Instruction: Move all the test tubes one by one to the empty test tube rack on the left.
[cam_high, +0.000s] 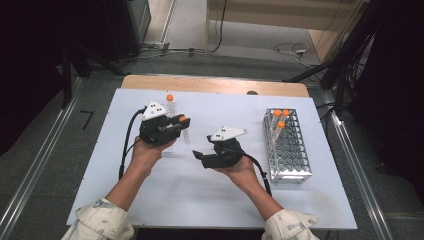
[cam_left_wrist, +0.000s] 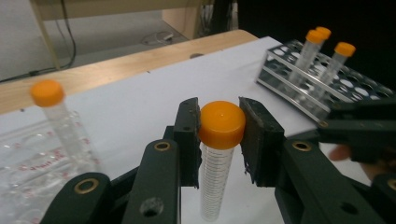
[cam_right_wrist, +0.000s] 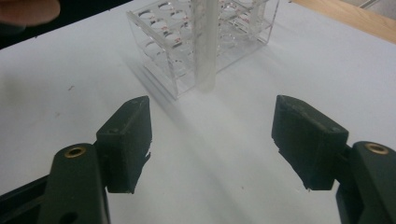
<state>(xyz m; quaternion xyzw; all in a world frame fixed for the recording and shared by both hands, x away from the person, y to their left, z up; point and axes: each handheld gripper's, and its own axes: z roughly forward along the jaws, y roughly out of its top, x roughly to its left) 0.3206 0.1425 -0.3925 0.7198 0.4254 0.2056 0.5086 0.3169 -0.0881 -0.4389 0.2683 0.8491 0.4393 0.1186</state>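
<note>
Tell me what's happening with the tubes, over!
Left tongs shut on tube, gripping at its orange cap. Right tongs open, nothing between them. Rack to the right holds three tubes. Nothing in the way.

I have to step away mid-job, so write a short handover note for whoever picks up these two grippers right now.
Left gripper: shut on the orange cap of a tube, held upright above the white table.
Right gripper: open, nothing between its jaws, pointing toward the clear rack.
Things: one more capped tube stands in the clear rack at the left; three capped tubes stand at the far end of the metal rack on the right.
Done: three tubes racked, it seems.
Left: probably carry the held tube to the metal rack, then the last one.
</note>
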